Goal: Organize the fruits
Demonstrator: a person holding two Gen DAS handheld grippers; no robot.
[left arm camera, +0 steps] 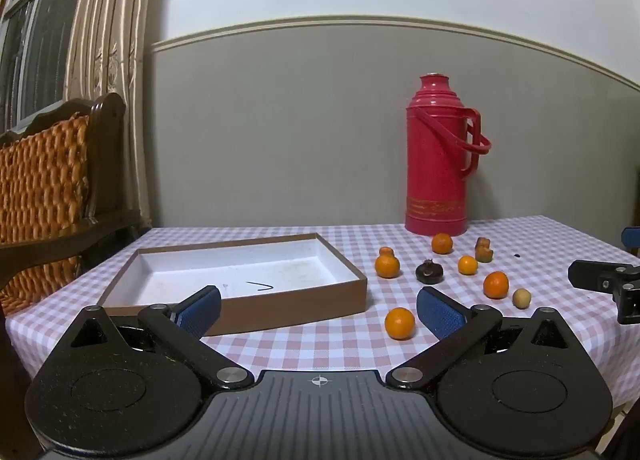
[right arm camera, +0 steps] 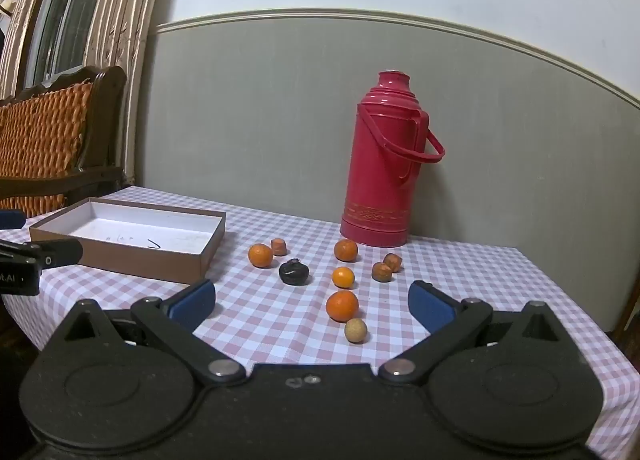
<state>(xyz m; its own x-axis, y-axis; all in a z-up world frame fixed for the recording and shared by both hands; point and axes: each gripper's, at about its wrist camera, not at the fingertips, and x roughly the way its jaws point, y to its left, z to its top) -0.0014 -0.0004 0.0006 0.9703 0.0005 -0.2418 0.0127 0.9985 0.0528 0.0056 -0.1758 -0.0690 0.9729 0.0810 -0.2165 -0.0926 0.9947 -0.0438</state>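
Fruit all loose on the bench point(left arm camera: 304, 344), box point(left arm camera: 256, 302) empty, both grippers' fingers point(left arm camera: 200, 310) apart holding nothing; likely next: left gripper point(left arm camera: 318, 310) closes on nearest orange point(left arm camera: 399, 323).

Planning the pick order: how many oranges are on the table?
5 oranges: one near the box's front corner, one by its right side, one before the thermos, two mid-cluster. None seems hidden.

Light: dim, even indoor light from above.
Shadows: soft, short, under the fruit beyond the tongs.
Distortion: fisheye bends the wall rail; corners dark.
Focus: mostly sharp.
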